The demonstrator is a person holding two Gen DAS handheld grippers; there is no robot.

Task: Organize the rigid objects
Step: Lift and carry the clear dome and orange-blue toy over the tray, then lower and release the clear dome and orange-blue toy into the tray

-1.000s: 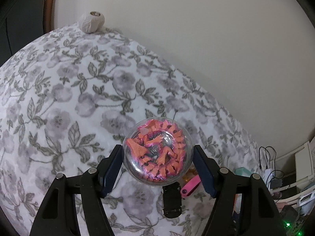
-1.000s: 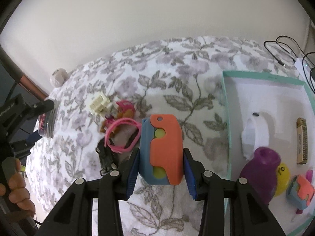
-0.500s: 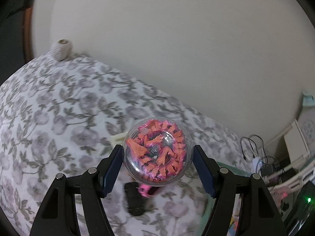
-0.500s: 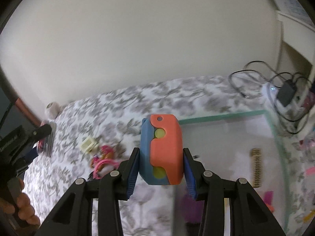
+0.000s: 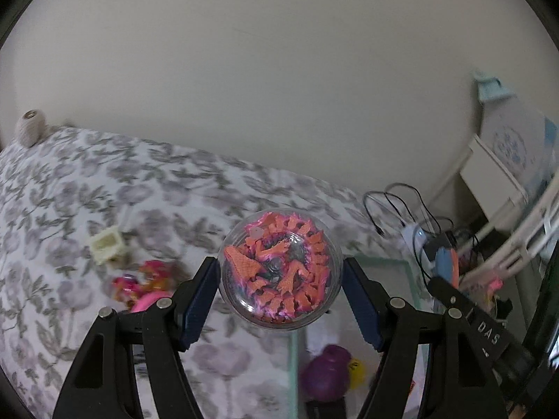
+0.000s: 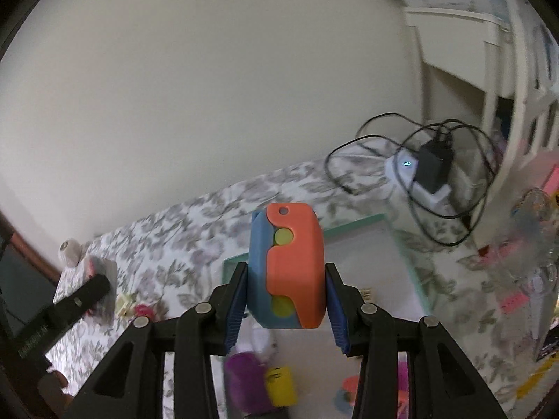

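My left gripper [image 5: 280, 267] is shut on a clear round jar [image 5: 279, 296] packed with orange and pink pieces, and holds it in the air over the near left corner of the teal-rimmed white tray [image 5: 379, 262]. My right gripper [image 6: 286, 269] is shut on an orange and blue toy block [image 6: 290, 272] with yellow-green dots, and holds it above the same tray [image 6: 353, 224]. Inside the tray lie a purple object [image 6: 244, 380] and a yellow one [image 6: 281, 389]. The right wrist view shows the left gripper [image 6: 84, 293] with its jar at far left.
On the floral bedspread [image 5: 70, 192] lie a cream block [image 5: 106, 244] and pink toys [image 5: 146, 282]. A yarn ball [image 5: 30, 129] sits at the far corner. A charger with black cables [image 6: 433, 171] lies past the tray, beside white furniture [image 6: 464, 80].
Both grippers have moved to the right with their loads, from over the bedspread to over the tray. The loose toys have slid to the left in both views.
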